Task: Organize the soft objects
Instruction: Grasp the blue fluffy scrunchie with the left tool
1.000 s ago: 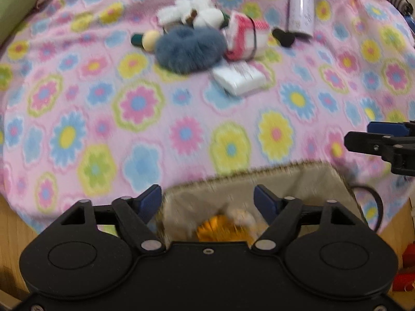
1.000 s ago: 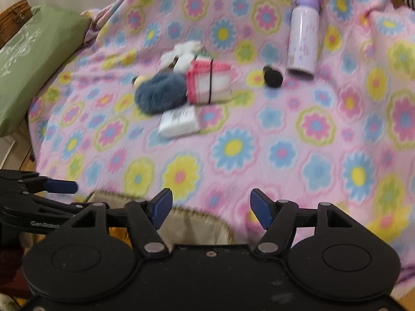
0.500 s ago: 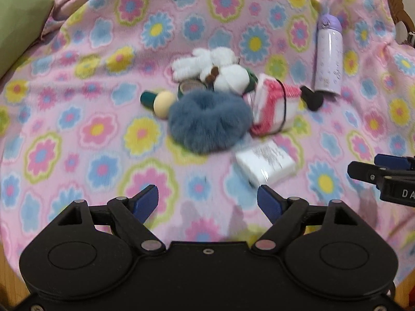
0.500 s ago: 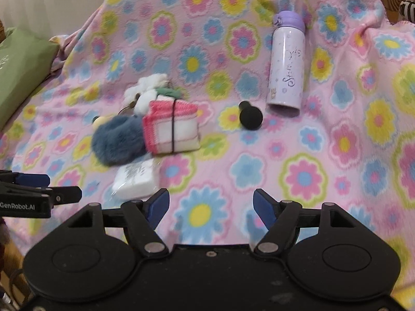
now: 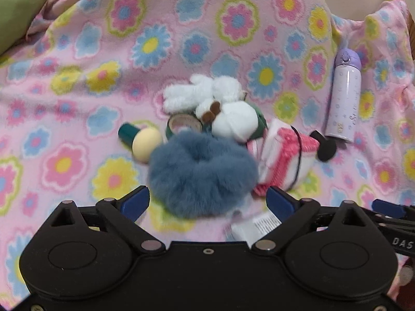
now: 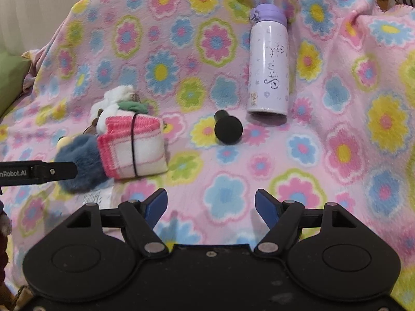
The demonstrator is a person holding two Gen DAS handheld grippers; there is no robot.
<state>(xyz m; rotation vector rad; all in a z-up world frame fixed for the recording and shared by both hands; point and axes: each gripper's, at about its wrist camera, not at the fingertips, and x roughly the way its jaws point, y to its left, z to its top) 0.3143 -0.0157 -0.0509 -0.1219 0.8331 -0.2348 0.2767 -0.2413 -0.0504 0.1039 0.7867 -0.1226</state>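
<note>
A blue fluffy scrunchie (image 5: 202, 173) lies on the flowered pink blanket (image 5: 233, 20). My left gripper (image 5: 207, 202) is right at it, jaws opening, and the scrunchie's near edge sits between the fingertips without the pads pressing on it. Behind it lie a white plush toy (image 5: 223, 106) and a pink-and-white folded cloth (image 5: 285, 160) bound with a black band. My right gripper (image 6: 210, 207) hovers over bare blanket in front of the cloth (image 6: 135, 147), jaws opening with nothing between them. The left gripper's finger (image 6: 39, 172) reaches the scrunchie (image 6: 80, 163) from the left.
A white tissue pack (image 5: 255, 229) lies just under the left gripper's right finger. A cream sponge on a teal handle (image 5: 146, 142), a small round tin (image 5: 184, 124), a black puff (image 6: 228, 128) and a lying purple bottle (image 6: 268, 62) are nearby. A green cushion (image 5: 15, 13) sits far left.
Both grippers have moved forward over the blanket towards the pile, and the basket has dropped out of view. The left jaws have widened and now flank the scrunchie.
</note>
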